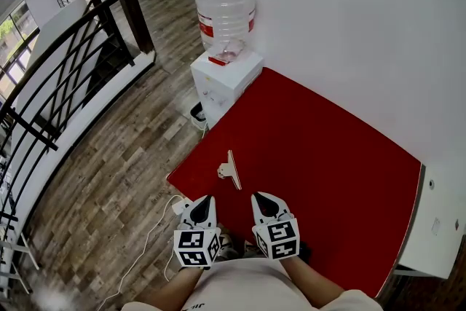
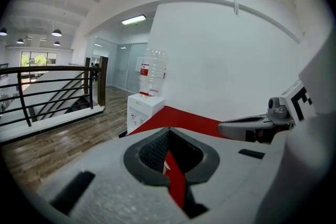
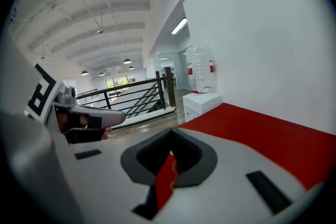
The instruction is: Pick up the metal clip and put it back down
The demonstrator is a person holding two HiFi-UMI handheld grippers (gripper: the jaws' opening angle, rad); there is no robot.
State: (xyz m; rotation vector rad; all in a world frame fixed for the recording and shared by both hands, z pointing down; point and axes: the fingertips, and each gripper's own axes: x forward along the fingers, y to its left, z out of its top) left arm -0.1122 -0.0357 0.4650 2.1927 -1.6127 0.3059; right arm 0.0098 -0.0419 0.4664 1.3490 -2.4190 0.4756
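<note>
Both tools are closed and empty. In the head view the left gripper (image 1: 206, 200) and right gripper (image 1: 259, 198) hover at the near edge of the red tabletop (image 1: 328, 178). The metal clip (image 1: 230, 170) lies just ahead near the left edge, so it is either not yet lifted or already returned. Left gripper view: jaws together, water dispenser (image 2: 143, 110) beyond the far-left corner. Right gripper view: jaws together, railing (image 3: 131, 94) well off; nothing blocks the clip.

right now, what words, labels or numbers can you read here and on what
No text reads clearly anywhere.
Water bottle: red label, print too blurred to read.
Left tongs and right tongs: only square code patterns, no letters.
</note>
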